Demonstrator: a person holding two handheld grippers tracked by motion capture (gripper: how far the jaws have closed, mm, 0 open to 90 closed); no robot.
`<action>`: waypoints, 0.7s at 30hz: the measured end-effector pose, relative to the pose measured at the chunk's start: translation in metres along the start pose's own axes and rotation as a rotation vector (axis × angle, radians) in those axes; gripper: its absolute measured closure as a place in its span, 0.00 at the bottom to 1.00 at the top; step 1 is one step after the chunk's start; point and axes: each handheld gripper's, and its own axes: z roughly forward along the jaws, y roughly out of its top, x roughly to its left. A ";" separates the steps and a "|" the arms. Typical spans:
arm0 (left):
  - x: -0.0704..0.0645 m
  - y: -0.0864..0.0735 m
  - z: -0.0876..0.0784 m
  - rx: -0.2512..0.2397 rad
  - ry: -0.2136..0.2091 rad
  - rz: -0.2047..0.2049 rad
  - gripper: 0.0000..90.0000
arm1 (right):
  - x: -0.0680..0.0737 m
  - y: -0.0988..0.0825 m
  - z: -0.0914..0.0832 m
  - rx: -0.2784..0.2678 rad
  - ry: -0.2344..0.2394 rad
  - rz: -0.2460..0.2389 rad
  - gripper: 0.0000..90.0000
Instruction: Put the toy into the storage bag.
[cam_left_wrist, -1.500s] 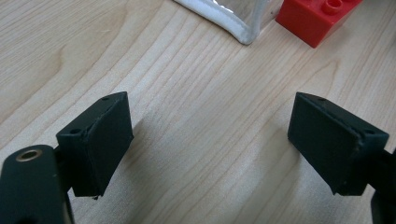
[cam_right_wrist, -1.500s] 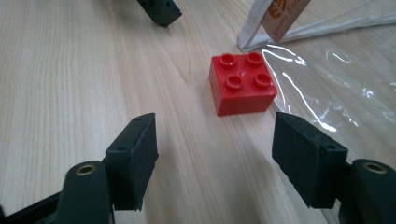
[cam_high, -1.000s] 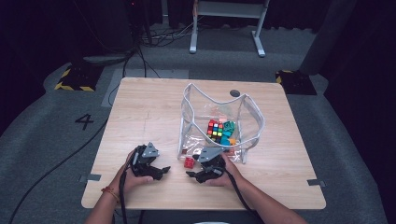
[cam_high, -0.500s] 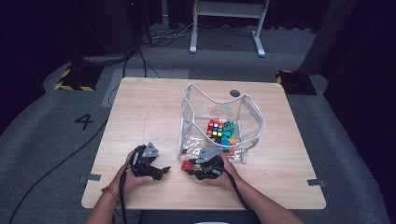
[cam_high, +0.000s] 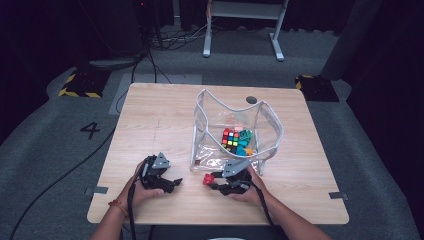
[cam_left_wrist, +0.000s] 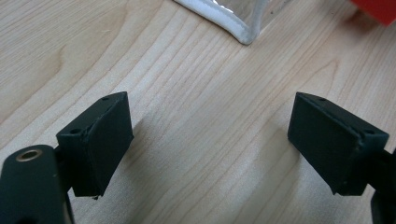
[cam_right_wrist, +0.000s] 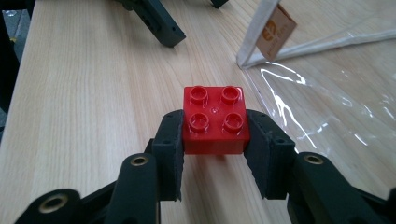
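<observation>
1. High view: I work at a pale wooden table (cam_high: 165, 117). My right gripper (cam_high: 216, 181) sits near the front edge at about 6 o'clock, and its jaws have just been closing on a red brick (cam_high: 206, 179), which they now clamp. The brick juts out at the gripper's 9 o'clock, just off the bag's near corner. The clear bag (cam_high: 270, 125) stands open at table centre with a colour cube (cam_high: 230, 139) and teal pieces (cam_high: 244, 141) inside, so I judge that the brick is headed there too. My left gripper (cam_high: 172, 184) rests at about 7 o'clock, well apart from the bag, jaws spread and empty; I think it waits there to steady the bag's rim.

2. Left gripper view: my two black pads (cam_left_wrist: 100, 140) stand wide with bare wood grain between them. The bag's white piping (cam_left_wrist: 224, 21) crosses at 12 o'clock, and a red corner of the brick (cam_left_wrist: 380, 7) shows at 1 o'clock.

3. Right gripper view: the pads press both sides of the brick, studs up, a level hold that should let it drop in flat. The bag's clear wall and its tan tag (cam_right_wrist: 276, 29) lie at 2 o'clock; my other gripper shows at 12.

4. Room: grey carpet, a "4" (cam_high: 91, 130) marked at 9 o'clock, cables and a white stand (cam_high: 242, 20) at 12, hazard-striped blocks (cam_high: 77, 85) either side.
</observation>
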 end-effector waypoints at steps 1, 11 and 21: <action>0.000 0.000 0.000 0.000 0.000 0.000 0.16 | 0.001 -0.001 -0.004 0.017 -0.004 0.024 0.66; 0.000 0.000 0.000 -0.001 -0.002 -0.003 0.16 | -0.008 -0.019 -0.043 0.009 -0.051 0.047 0.66; 0.000 0.000 0.000 0.001 -0.003 -0.001 0.16 | -0.014 -0.053 -0.079 0.012 -0.115 0.110 0.66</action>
